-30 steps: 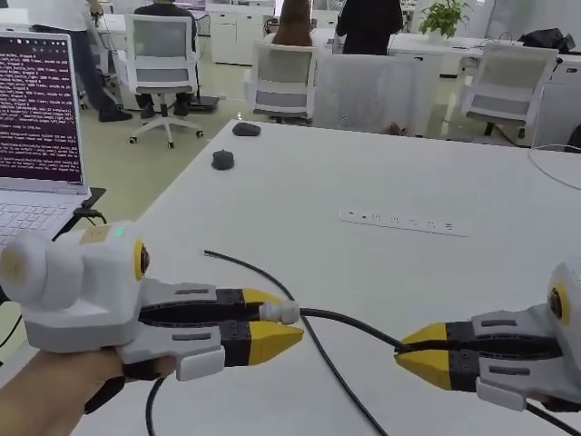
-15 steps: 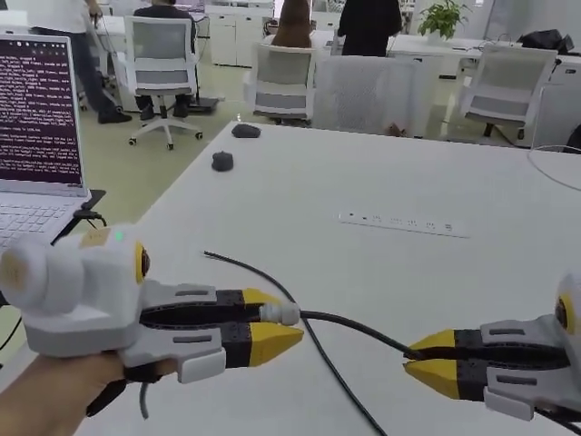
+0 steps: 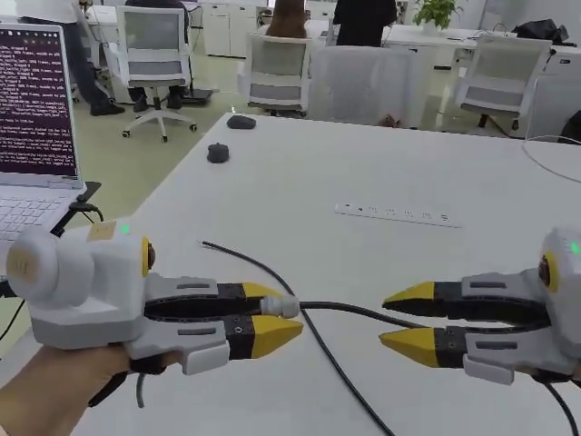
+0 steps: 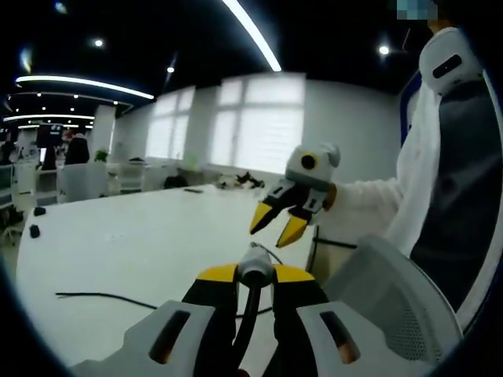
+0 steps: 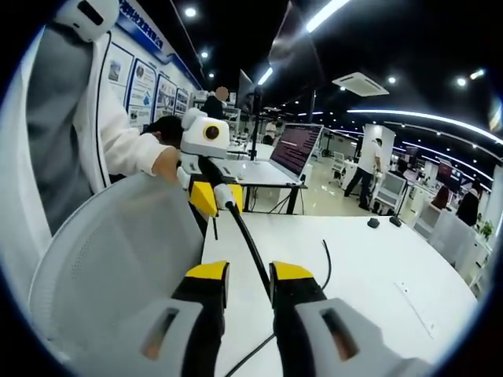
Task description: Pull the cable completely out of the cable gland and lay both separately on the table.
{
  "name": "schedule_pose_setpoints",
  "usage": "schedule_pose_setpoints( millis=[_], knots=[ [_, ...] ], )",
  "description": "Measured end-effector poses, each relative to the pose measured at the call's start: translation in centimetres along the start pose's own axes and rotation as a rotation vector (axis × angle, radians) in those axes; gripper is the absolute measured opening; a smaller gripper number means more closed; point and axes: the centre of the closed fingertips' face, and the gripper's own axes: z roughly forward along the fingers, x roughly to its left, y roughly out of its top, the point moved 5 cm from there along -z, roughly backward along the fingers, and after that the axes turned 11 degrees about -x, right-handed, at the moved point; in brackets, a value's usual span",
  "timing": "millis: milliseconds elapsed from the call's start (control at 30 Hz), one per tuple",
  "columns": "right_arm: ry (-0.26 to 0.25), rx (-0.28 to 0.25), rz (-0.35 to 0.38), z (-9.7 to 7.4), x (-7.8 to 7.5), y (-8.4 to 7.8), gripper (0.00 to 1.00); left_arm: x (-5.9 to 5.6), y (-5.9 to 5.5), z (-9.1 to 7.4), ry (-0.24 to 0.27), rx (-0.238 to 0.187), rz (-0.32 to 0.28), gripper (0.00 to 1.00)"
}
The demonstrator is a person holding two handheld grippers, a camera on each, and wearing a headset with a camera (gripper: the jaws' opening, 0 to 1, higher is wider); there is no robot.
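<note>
Fingers of the left gripper [image 3: 272, 315] are closed on the gland [image 3: 285, 306], which is held clear of the counter [image 3: 363, 163] above its near edge, toward the left side. In the left gripper view the gland [image 4: 255, 269] is seen pinched between the yellow tips. The cable [image 3: 349, 314] is threaded through the gland and leaves it to the right. A further black run, probably the same cable, lies on the counter from near the left edge to the near edge. The fingers of the right gripper [image 3: 392, 319] are held apart, with the cable passing between them unclamped. In the right gripper view the cable [image 5: 250, 243] runs up through that gap to the gland [image 5: 222, 194].

The task is judged to be at an early stage. The gland is secured, but the cable has not been pulled out of it and nothing has been laid down. The cable remains to be gripped on the right and drawn fully free, and both parts then set apart on the counter.

Little writing can be read. Lines of light text are shown on the dark screen of the laptop [image 3: 36, 109] beyond the counter's left edge, too small to be made out. Marks on the power strip [image 3: 390, 215] are likewise illegible, and the posters [image 5: 141, 82] on a wall are blurred. No brand can be made out on either gripper.
</note>
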Motion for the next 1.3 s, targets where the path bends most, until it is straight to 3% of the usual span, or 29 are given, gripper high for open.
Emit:
schedule_pose_setpoints(
  millis=[200, 433, 667, 1300],
  knots=[
    [0.047, 0.007, -0.044, 2.7, 0.9, 1.1, 0.20, -0.2, 0.0, 0.1, -0.015, -0.002, -0.010, 0.16],
    [0.081, 0.010, -0.079, 4.4, 1.4, 1.5, 0.17, -0.6, 0.1, 0.1, -0.040, -0.011, -0.025, 0.16],
    [0.095, 0.021, -0.086, 4.7, 1.3, 1.4, 0.07, -0.9, 0.1, 0.1, -0.056, -0.004, -0.014, 0.16],
    [0.093, 0.011, -0.058, 4.4, 1.8, 1.3, 0.03, -0.9, 0.3, 0.1, -0.060, -0.010, -0.001, 0.16]
  ],
)
